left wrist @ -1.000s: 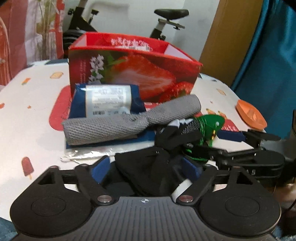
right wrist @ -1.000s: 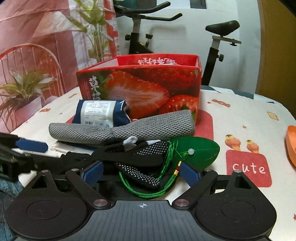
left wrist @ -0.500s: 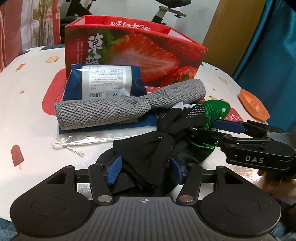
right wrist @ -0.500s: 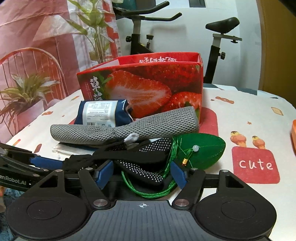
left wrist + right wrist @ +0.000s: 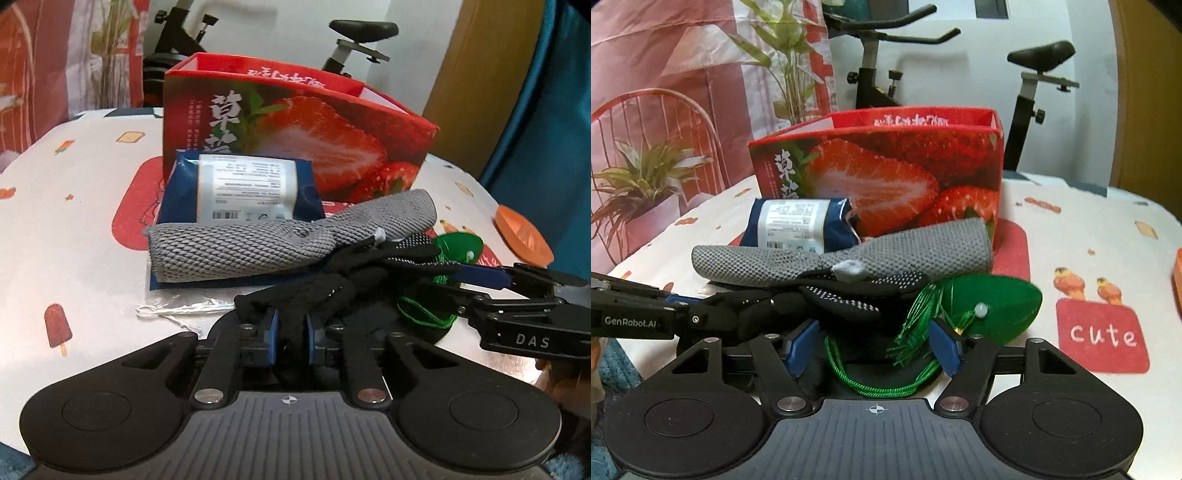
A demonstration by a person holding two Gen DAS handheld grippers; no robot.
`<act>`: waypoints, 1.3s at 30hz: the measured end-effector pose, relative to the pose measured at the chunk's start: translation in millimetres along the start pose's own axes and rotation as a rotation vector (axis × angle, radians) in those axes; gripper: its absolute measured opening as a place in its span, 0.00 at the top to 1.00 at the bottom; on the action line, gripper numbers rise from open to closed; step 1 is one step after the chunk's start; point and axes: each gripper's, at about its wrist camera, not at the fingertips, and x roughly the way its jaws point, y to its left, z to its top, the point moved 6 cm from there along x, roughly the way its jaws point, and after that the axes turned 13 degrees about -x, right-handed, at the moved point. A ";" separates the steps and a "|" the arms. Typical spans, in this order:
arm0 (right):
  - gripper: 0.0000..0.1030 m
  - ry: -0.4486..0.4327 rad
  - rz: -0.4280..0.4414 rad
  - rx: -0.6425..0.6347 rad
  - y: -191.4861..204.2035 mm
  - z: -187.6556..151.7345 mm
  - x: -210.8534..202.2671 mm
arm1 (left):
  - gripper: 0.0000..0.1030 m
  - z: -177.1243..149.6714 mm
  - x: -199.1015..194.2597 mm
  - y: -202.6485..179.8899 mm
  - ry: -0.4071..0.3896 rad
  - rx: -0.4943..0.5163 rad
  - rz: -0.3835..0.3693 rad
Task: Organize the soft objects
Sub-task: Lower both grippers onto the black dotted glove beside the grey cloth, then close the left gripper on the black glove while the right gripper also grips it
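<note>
A pile of soft things lies before the red strawberry box [image 5: 314, 122] [image 5: 886, 177]. It holds a grey mesh cloth [image 5: 258, 247] [image 5: 886, 251], a blue packet [image 5: 243, 188], a plain black glove [image 5: 306, 291] and a dotted black glove [image 5: 849, 302]. A green cord [image 5: 879, 387] with a leaf tag [image 5: 997, 302] lies in the pile too. My left gripper [image 5: 290, 328] is closing, and its blue pads pinch the plain black glove. My right gripper [image 5: 873, 347] has its pads against the dotted glove and the cord's tassel.
The table [image 5: 74, 221] wears a white printed cloth. An orange dish [image 5: 521, 236] sits near its right edge. An exercise bike, a plant and a red chair stand behind the table. My right gripper [image 5: 439, 284] reaches into the pile from the right.
My left jaws have gone from wide apart to pinched on the black glove. My right jaws have narrowed around the dotted glove and green cord. The pile has barely shifted.
</note>
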 end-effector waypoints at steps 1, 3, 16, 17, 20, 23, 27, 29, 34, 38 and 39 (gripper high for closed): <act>0.39 -0.007 -0.002 -0.009 0.6 1.4 -0.9 | 0.84 0.7 0.1 1.7 -0.001 -0.010 -0.001; 0.39 -0.024 -0.004 -0.034 2.9 4.9 -3.0 | 0.84 2.6 1.0 5.0 -0.003 -0.035 -0.003; 0.39 -0.131 -0.039 -0.141 7.7 38.2 -13.5 | 0.83 11.7 3.3 32.5 -0.022 -0.221 -0.017; 0.39 -0.142 -0.038 -0.139 6.9 40.5 -15.0 | 0.83 11.9 3.7 32.9 -0.023 -0.223 -0.016; 0.39 -0.151 -0.018 -0.144 7.8 44.4 -15.5 | 0.83 11.5 2.7 34.3 -0.026 -0.225 -0.014; 0.39 -0.117 0.031 -0.154 13.4 40.2 -6.8 | 0.83 11.4 1.6 34.6 -0.028 -0.223 -0.012; 0.39 -0.109 0.064 -0.175 22.9 37.7 -0.3 | 0.82 11.2 1.7 36.7 -0.029 -0.229 -0.011; 0.39 -0.133 0.075 -0.202 27.8 39.9 -2.5 | 0.82 11.3 2.0 37.3 -0.031 -0.234 -0.010; 0.39 -0.132 0.082 -0.260 32.0 40.4 5.0 | 0.82 11.6 3.0 36.8 -0.034 -0.235 -0.007; 0.37 -0.089 0.060 -0.234 20.2 36.3 22.8 | 0.82 11.8 3.4 37.0 -0.035 -0.238 -0.009; 0.34 -0.078 0.064 -0.226 18.6 34.9 26.7 | 0.82 11.8 3.4 37.2 -0.035 -0.239 -0.009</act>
